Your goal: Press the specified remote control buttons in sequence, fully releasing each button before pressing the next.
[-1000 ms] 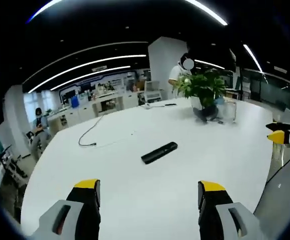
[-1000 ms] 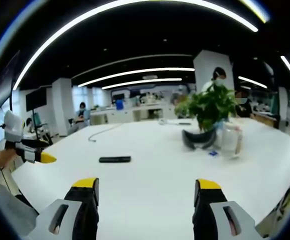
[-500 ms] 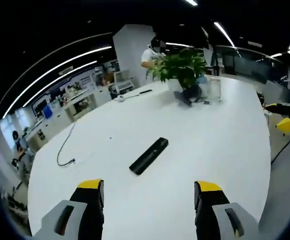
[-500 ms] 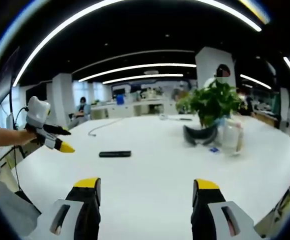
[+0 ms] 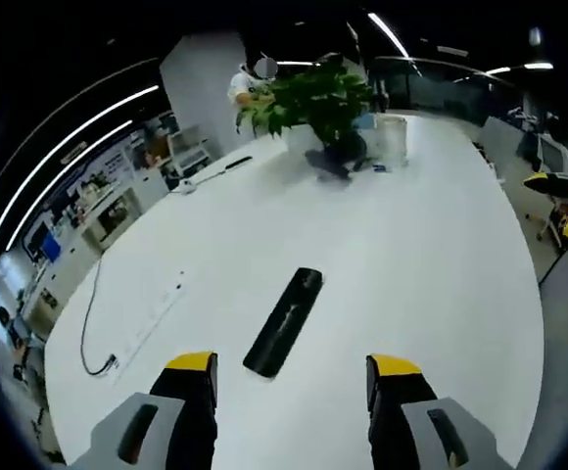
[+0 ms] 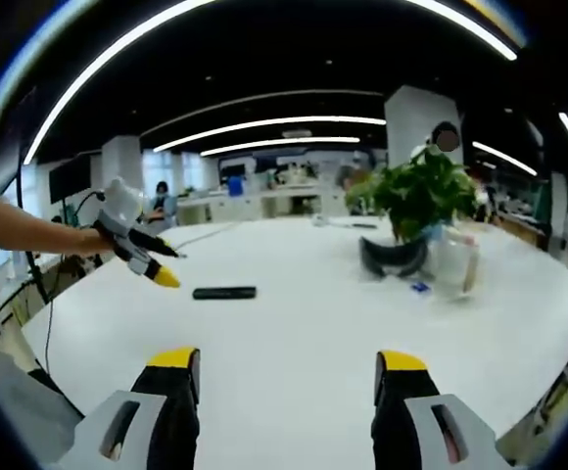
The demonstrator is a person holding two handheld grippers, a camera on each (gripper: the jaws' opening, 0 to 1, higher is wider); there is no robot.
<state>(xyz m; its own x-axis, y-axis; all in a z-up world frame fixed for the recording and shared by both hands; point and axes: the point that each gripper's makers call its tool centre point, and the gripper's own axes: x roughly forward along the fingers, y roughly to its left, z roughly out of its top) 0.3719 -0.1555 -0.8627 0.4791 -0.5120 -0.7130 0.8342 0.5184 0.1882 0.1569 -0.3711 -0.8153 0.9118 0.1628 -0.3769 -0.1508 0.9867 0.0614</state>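
Note:
A black remote control [image 5: 284,321] lies flat on the white table [image 5: 431,264], lengthwise just ahead of my left gripper [image 5: 292,377]. That gripper hovers over the table, open, with nothing between its yellow-tipped jaws. In the right gripper view the remote [image 6: 224,292] lies left of centre. The left gripper [image 6: 169,267], held by a hand, hangs just to its left and above it, apart from it. My right gripper [image 6: 287,367] stands open and empty near the table's front edge. It also appears at the right edge of the left gripper view, as the right gripper [image 5: 558,204].
A potted green plant [image 6: 421,191] stands at the table's far end with a dark curved object [image 6: 392,259] and a clear jar [image 6: 455,269] beside it. A black cable [image 5: 93,323] trails over the table's left side. People sit and stand beyond the table.
My left gripper has moved forward over the table, tilted downward, and closed in on the remote. The right gripper has stayed roughly in place. Both remain open.

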